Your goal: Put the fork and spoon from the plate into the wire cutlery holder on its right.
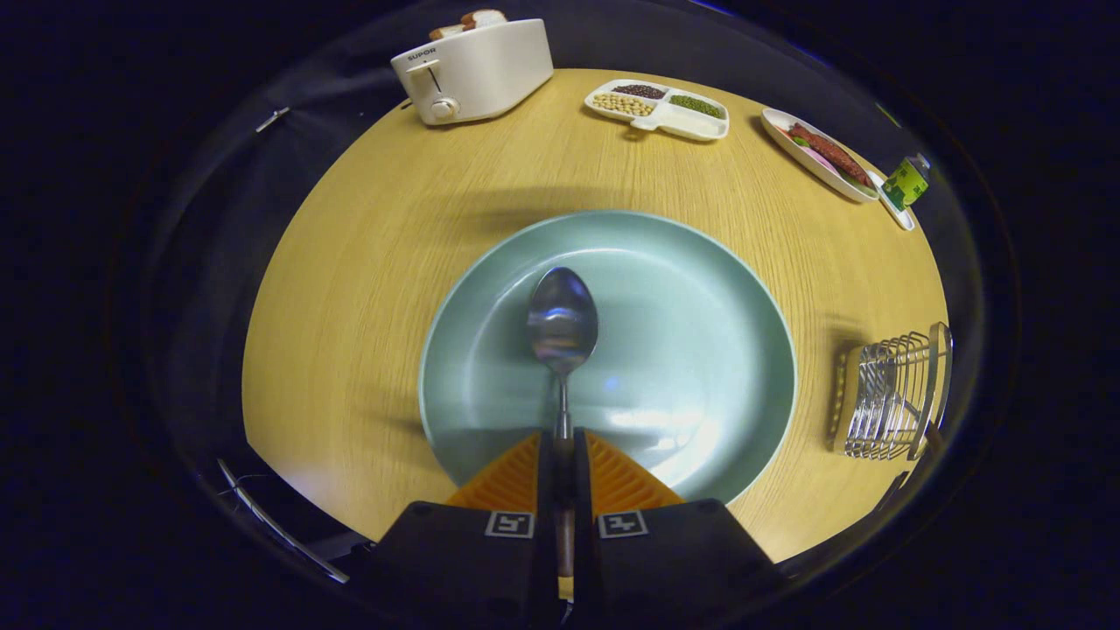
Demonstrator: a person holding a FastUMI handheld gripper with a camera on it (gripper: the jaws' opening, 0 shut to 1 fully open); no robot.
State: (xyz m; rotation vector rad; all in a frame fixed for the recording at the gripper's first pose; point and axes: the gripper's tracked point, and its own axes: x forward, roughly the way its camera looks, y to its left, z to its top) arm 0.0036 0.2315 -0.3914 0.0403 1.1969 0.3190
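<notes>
A steel spoon (562, 325) with a wooden handle points straight ahead over the pale green plate (700, 350). My gripper (563, 442) is shut on the spoon's handle, which runs back between the orange fingers (506, 477). The bowl of the spoon lies over the plate's left half; whether it touches the plate I cannot tell. The wire cutlery holder (892, 395) stands on the round wooden table to the right of the plate. I see no fork on the plate.
At the far side of the table (367, 289) stand a white toaster (472, 70) with bread, a divided white dish (658, 108) of beans, a long dish (822, 156) with food, and a green-labelled bottle (906, 182).
</notes>
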